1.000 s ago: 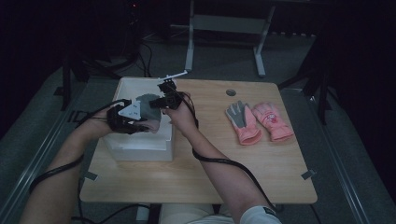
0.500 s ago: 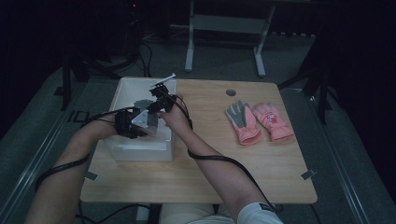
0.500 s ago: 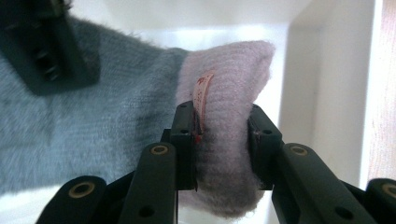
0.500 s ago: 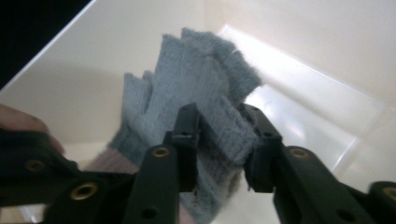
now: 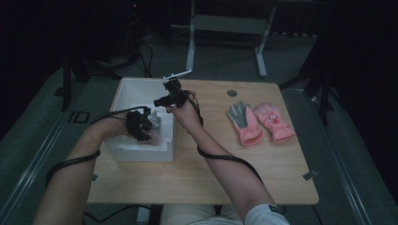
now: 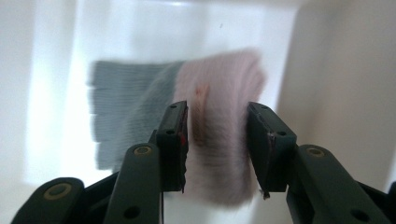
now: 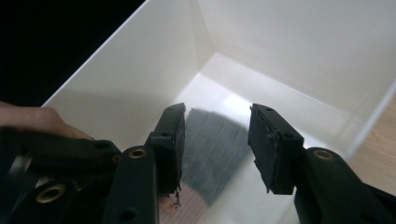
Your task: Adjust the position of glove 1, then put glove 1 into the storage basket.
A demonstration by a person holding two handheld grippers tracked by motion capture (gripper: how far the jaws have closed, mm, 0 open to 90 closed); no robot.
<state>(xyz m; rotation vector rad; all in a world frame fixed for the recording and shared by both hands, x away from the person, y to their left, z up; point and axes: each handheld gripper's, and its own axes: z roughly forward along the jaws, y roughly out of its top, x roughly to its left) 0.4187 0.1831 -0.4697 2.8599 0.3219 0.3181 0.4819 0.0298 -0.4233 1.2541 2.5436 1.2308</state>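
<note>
A dim room surrounds a wooden counter (image 5: 197,173) carrying a white box (image 5: 141,152) at its left end. Inside that box, the left tongs (image 6: 217,140) straddle a pink-and-grey glove (image 6: 219,116) lying on the box floor; their jaws have just been opening and stand off the knit on both sides, released. Just beside them, over the box's right wall, the right tongs (image 7: 215,140) hang above the glove's grey end (image 7: 212,154), their jaws also just opened, gripping nothing. The left hand (image 5: 119,129) sits low in the box, the right hand (image 5: 183,112) at its rim. Well to the right of the box lie two more pink gloves (image 5: 260,123), side by side on the counter.
</note>
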